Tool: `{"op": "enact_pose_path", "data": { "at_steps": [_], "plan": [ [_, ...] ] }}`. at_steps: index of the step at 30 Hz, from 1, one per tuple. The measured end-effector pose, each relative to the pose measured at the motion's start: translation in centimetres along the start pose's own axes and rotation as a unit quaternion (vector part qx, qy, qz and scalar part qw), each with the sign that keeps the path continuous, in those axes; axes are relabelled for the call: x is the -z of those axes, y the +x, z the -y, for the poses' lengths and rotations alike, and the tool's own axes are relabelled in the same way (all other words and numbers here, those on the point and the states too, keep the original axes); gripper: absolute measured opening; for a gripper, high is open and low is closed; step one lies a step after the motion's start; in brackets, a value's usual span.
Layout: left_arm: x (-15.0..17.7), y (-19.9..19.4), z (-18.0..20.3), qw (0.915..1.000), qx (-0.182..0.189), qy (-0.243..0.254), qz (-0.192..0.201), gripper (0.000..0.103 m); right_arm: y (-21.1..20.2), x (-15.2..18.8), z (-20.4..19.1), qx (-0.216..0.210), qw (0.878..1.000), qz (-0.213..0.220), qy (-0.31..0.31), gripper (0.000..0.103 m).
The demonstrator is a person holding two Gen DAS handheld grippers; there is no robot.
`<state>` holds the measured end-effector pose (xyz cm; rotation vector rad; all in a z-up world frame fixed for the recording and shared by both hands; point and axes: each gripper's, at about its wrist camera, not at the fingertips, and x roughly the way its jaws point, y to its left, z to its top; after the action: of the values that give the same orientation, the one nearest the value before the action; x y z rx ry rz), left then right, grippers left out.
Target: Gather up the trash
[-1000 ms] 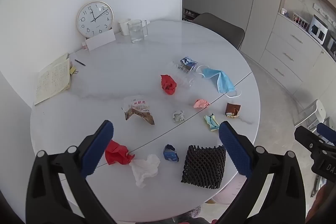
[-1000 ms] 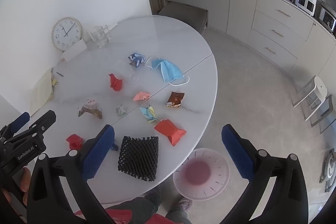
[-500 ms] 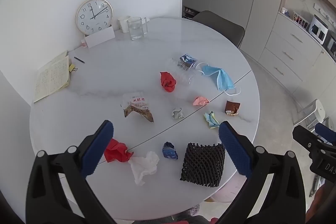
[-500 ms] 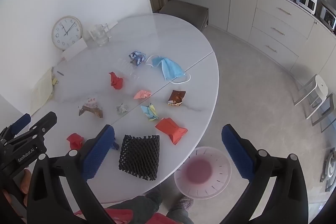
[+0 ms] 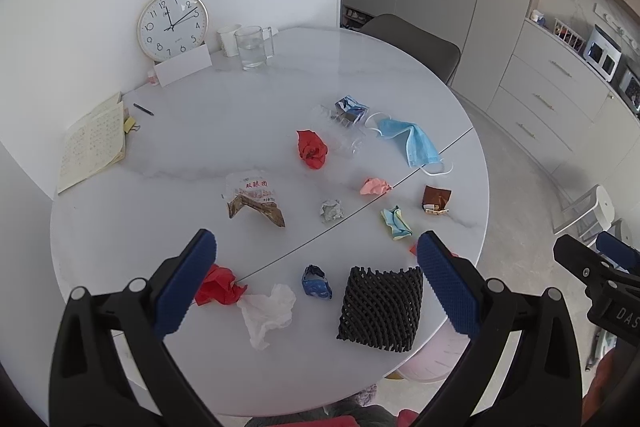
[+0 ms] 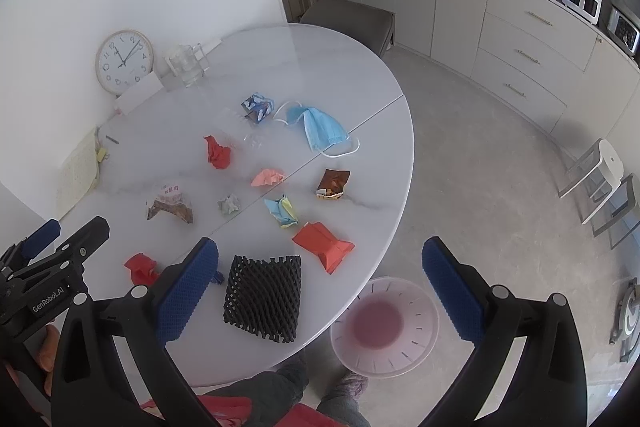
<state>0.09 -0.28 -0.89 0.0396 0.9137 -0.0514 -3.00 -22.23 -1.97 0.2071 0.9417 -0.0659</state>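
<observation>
White round table carries scattered crumpled, colourful trash.

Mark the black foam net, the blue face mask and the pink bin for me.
black foam net [image 6: 264, 297], right wrist view, centre of the mesh.
blue face mask [image 6: 322, 127], right wrist view, pleated panel.
pink bin [image 6: 420, 343], right wrist view, inner wall near the rim.

Round white desk: scattered wrappers, red paper, mask, black mesh, tissue, clock, notebook, glass.
</observation>
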Motion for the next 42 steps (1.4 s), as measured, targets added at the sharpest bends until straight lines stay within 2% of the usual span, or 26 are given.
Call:
{"op": "enact_pose_path", "data": {
  "at_steps": [42],
  "plan": [
    [-0.1,0.48,-0.54,0.9999,0.002,-0.001,-0.011,0.096,0.56,0.12,-0.43,0.002,1.0,-0.013,-0.006,0.101]
  ]
}}
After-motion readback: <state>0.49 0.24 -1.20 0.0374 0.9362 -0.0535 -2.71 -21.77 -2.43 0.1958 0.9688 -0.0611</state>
